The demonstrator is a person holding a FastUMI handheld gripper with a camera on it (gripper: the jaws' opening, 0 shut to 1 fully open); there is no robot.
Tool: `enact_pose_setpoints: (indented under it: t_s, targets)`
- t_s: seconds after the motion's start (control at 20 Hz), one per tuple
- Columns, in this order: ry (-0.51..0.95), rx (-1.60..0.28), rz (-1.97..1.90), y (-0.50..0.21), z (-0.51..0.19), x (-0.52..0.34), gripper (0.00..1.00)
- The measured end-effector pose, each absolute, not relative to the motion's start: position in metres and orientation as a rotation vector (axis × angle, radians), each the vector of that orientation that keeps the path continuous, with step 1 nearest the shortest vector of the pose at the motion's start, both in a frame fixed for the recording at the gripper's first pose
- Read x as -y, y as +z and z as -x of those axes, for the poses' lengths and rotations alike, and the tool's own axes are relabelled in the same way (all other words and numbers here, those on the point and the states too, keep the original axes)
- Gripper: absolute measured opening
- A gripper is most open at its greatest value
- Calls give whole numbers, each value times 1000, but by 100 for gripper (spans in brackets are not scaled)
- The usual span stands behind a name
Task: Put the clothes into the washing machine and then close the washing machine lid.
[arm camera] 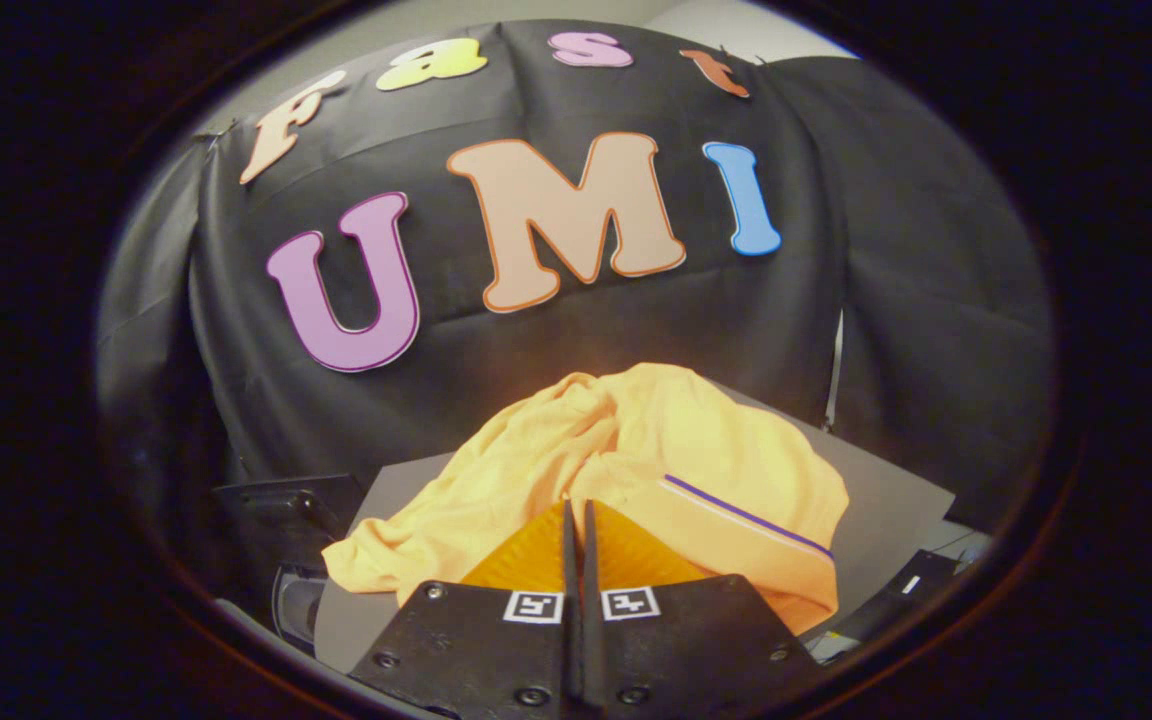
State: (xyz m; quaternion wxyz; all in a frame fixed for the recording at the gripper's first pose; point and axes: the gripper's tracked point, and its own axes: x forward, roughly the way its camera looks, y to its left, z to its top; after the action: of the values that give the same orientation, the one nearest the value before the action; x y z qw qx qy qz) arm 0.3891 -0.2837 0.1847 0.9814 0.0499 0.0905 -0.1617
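A yellow-orange garment (636, 450) with a thin purple stripe lies bunched on a grey surface (896, 510), just ahead of and around my fingers. My gripper (577, 508) has its fingers pressed together, and the cloth gathers into a fold right at the tips. It looks pinched between them. A dark machine part (286, 505) with a rounded opening (298, 600) below it sits left of the fingers; I cannot tell whether it is the washing machine's lid.
The black cloth wall hangs close behind the garment. A dark flat object (921, 580) with a small white mark lies by the grey surface's right corner. Bare grey surface shows to the right of the garment.
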Motion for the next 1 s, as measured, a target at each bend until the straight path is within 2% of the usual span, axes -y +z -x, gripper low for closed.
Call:
enact_pose_setpoints:
  t_s: [0.6, 1.0]
  targets:
    - [-250, -56, 6, 282, -394, 222, 0]
    - [-141, -51, 19, 309, -412, 148, 0]
